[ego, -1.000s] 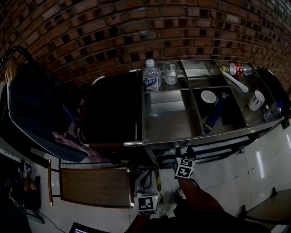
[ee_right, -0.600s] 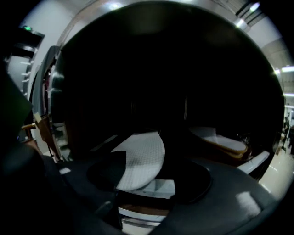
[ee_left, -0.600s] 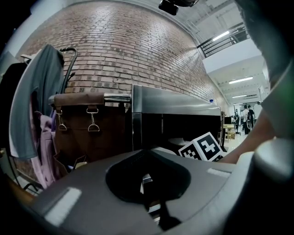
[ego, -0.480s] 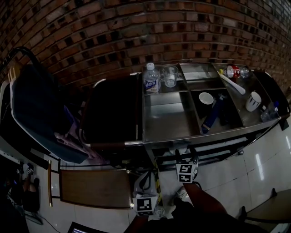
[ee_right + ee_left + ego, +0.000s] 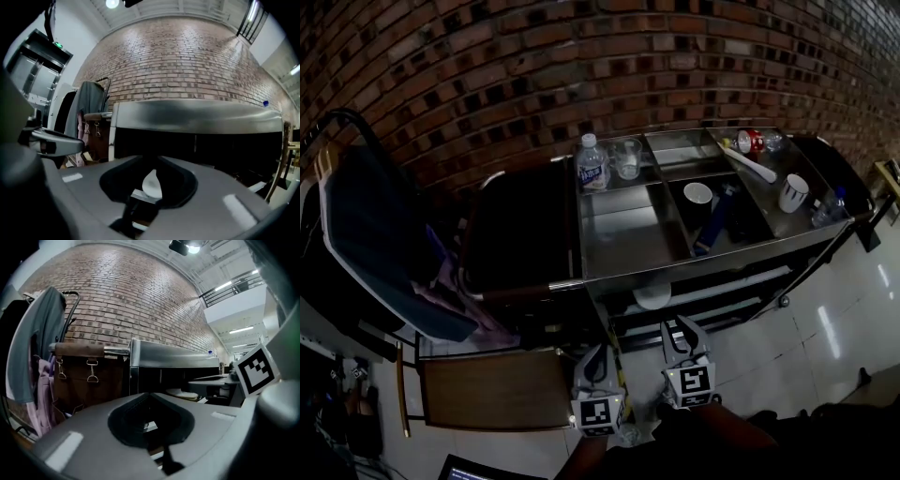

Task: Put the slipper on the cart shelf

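Note:
A white slipper (image 5: pixel 654 296) lies on the lower shelf of the steel cart (image 5: pixel 628 272). It also shows in the left gripper view as the pale slipper (image 5: pixel 183 393) under the cart top. My right gripper (image 5: pixel 678 324) is just in front of that shelf, clear of the slipper. Its jaws are closing with nothing between them. In the right gripper view the slipper (image 5: pixel 152 183) shows white through the gap, ahead of the right gripper (image 5: pixel 150 161). My left gripper (image 5: pixel 596 352) hangs lower left by the cart's corner with its jaws together and nothing in them.
The cart top holds a water bottle (image 5: pixel 592 166), a glass cup (image 5: pixel 627 157), a white bowl (image 5: pixel 697 194) and a mug (image 5: pixel 791 192). A dark bag (image 5: pixel 520 234) hangs at the cart's left end. A chair with a jacket (image 5: pixel 375 234) and a wooden stool (image 5: pixel 492 386) stand on the left.
My right gripper has drawn back from under the cart's edge towards me; its fingers spread wide, then narrowed. The slipper now lies in view on the lower shelf.

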The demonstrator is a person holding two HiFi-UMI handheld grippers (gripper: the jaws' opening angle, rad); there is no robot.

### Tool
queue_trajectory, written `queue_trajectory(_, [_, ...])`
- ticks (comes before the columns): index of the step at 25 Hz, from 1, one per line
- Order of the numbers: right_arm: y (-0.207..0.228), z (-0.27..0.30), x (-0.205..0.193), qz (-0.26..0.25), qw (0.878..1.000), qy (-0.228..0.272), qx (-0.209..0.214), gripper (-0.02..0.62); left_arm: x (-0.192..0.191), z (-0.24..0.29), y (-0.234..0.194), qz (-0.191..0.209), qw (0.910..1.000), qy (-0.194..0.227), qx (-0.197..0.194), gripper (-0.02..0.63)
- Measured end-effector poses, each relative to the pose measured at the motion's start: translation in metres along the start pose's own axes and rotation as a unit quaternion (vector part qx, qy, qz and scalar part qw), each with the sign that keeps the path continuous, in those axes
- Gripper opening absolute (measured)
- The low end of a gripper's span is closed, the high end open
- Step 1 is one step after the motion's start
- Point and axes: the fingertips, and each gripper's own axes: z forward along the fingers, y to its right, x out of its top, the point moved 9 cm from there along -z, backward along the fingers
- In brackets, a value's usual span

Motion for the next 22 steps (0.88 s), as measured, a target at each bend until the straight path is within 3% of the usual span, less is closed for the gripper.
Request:
queue_trajectory(4, [-0.012, -0.03, 0.016, 0.001, 1.0, 0.012, 0.015, 0.002, 0.019, -0.01, 0.006, 0.01, 0.9996, 0.024, -0.007, 0.011])
queue_trajectory(22, [-0.033, -0.085, 0.021, 0.013, 1.0, 0.02, 0.004, 0.002, 0.029, -0.063, 0.027, 0.032, 0.9975, 0.058, -0.027, 0.011])
